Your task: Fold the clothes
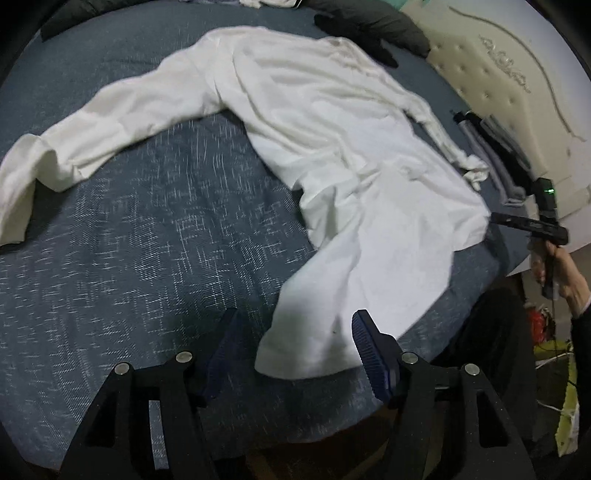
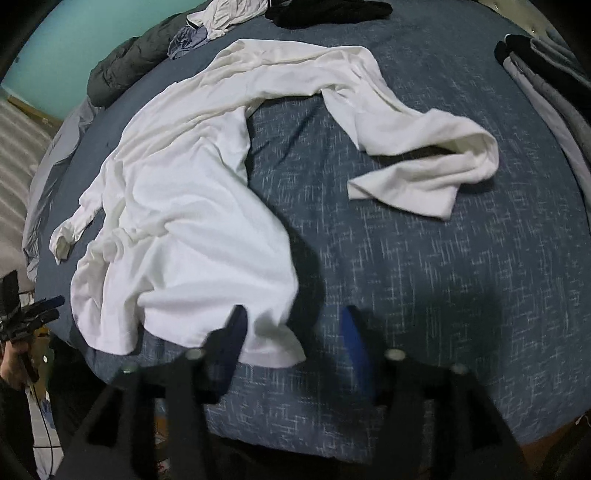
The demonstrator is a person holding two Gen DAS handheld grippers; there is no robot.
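A white long-sleeved shirt (image 1: 332, 155) lies spread and rumpled on a blue bed cover (image 1: 147, 240). One sleeve (image 1: 92, 125) stretches far left in the left wrist view; the other (image 1: 443, 136) lies bunched along the body. My left gripper (image 1: 295, 339) is open, its jaws just above the shirt's near hem corner. In the right wrist view the shirt (image 2: 184, 192) lies at left, one sleeve (image 2: 424, 166) bent at right. My right gripper (image 2: 291, 332) is open over the other hem corner. Each gripper shows in the other's view: the right (image 1: 532, 225), the left (image 2: 44, 314).
A padded cream headboard (image 1: 498, 81) stands at the right. Folded grey and dark clothes (image 2: 546, 81) lie stacked by it. Dark jackets (image 2: 125, 70) and loose garments (image 2: 229, 14) lie at the bed's far side. The bed's near edge is just below both grippers.
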